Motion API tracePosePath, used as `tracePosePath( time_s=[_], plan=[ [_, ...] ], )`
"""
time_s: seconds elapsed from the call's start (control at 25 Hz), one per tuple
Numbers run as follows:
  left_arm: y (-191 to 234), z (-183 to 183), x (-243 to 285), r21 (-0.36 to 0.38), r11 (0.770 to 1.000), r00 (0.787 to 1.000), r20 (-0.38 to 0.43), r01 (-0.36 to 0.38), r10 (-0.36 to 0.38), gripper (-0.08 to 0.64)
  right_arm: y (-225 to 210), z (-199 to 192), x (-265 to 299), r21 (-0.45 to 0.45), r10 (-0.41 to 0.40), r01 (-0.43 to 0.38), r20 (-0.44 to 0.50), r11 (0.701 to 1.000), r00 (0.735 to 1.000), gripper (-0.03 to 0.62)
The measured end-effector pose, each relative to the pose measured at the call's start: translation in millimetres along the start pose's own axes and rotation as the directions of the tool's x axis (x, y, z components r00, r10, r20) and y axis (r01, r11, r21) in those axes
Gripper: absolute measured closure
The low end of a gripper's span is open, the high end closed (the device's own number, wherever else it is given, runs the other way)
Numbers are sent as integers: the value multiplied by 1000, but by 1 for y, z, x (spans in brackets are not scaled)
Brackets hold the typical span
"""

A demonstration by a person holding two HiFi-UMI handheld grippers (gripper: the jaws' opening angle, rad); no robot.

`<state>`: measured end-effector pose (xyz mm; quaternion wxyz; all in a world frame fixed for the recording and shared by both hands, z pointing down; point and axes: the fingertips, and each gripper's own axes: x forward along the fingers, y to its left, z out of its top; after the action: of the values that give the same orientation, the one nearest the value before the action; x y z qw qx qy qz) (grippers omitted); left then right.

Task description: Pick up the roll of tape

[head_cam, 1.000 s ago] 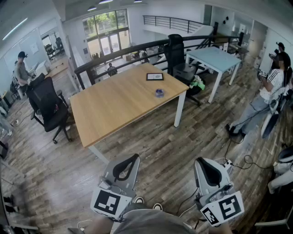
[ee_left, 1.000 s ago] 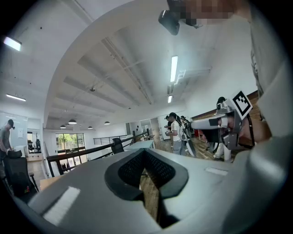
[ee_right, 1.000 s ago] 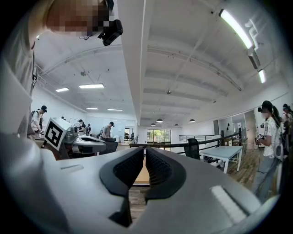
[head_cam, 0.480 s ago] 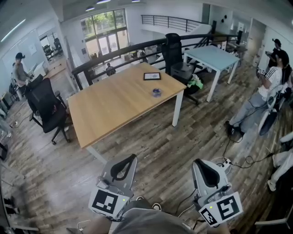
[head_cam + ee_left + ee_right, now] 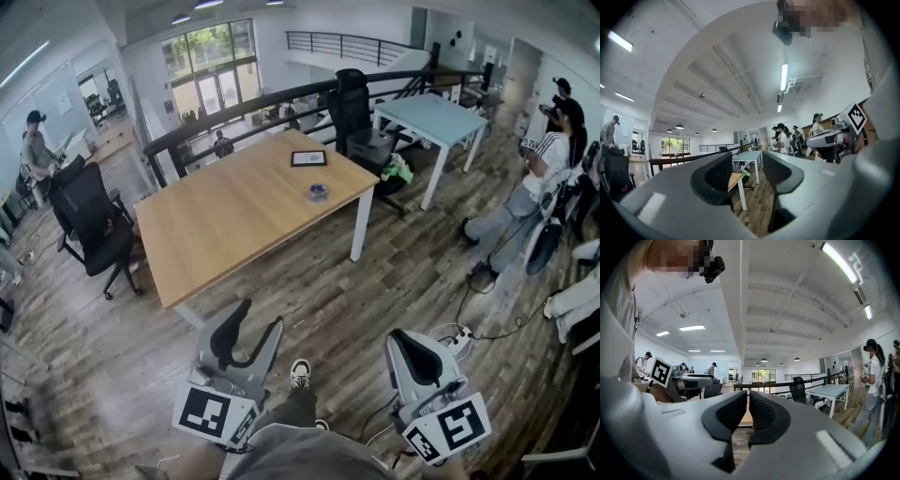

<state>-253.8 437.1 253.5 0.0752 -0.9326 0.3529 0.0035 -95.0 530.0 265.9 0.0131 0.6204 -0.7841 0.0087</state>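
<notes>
The tape (image 5: 318,191) is a small blue-violet ring lying flat on the wooden table (image 5: 234,216). It sits near the table's right-hand corner, just this side of a flat black frame (image 5: 308,157) and apart from it. In the head view it is too small to show any finer detail. It is well apart from both grippers, which are held low in front of the person, over the plank floor. The left gripper (image 5: 255,323) has its jaws spread wide. In its own view only the floor and a table leg show between them, so it holds nothing. The right gripper (image 5: 405,339) has its jaws pressed together with nothing caught between them. A second ago the left jaws were together as well; they have just been opening. The right jaws look the same as before. One black-and-white shoe (image 5: 299,373) now shows on the floor between the two grippers, farther forward than the shoe tips seen earlier. The tape lies where it did on the table.
</notes>
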Motion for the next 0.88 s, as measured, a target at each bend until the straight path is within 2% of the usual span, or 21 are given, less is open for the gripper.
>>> tracePosePath(
  time_s=[0.4, 0.88],
  plan=[
    [32, -16, 37, 8, 1000, 999, -29, -14, 14, 350, -15, -7, 42, 10, -9, 9, -28, 1000, 1000, 566],
    [108, -47, 138, -18, 1000, 998, -66, -3, 2, 350, -67, -14, 158, 8, -21, 21, -84, 1000, 996, 566]
  ],
)
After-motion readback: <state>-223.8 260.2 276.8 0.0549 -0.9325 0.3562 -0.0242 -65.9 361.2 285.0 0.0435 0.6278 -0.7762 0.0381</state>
